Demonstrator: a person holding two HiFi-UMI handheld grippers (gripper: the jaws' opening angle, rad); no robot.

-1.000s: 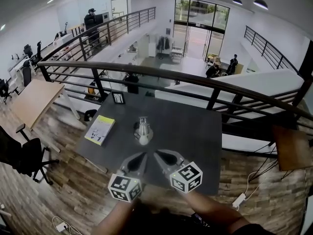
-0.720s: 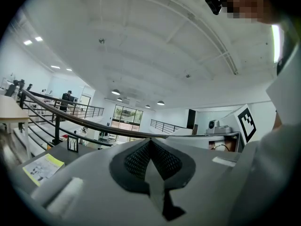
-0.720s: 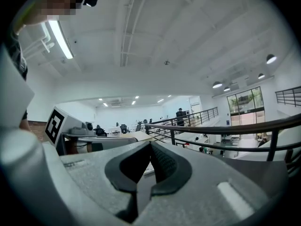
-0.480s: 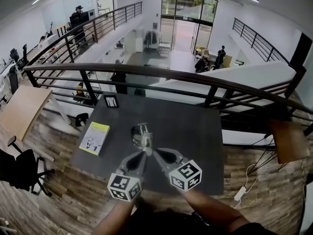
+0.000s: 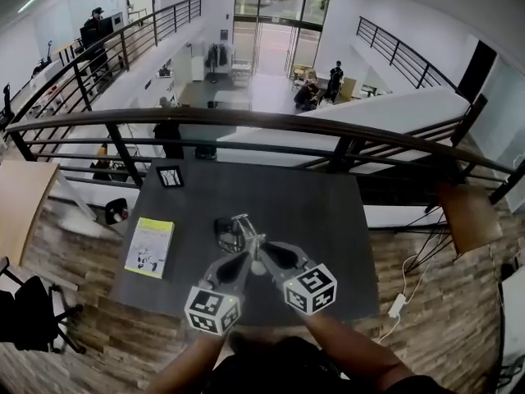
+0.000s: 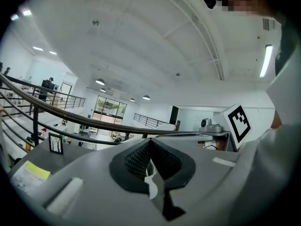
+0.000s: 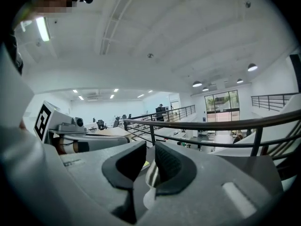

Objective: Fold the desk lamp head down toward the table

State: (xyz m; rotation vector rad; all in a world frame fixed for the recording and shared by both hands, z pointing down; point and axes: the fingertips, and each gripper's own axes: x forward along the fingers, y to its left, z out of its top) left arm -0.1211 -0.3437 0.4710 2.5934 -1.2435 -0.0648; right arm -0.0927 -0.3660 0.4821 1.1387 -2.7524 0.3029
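Dark grey worktop [image 5: 328, 220] across the middle, hard against a black railing [image 5: 246, 121]. At its near edge, both tongs angled inward, tips nearly meeting at the lamp head [image 5: 259, 267]: left tongs [image 5: 244, 258] [image 6: 150, 159] pressed closed, a white sliver of the head [image 6: 151, 185] just below the pads; right tongs [image 5: 267, 251] [image 7: 149, 166] slightly parted, silvery-white head [image 7: 151, 175] in the gap against one pad. Near the worktop's middle, the desk lamp [image 5: 242, 230], dark round base beyond the tongs, thin arm leaning toward them. Yellow booklet [image 5: 149, 247] flat by the left edge; small framed picture [image 5: 170, 176] upright at the far left corner.
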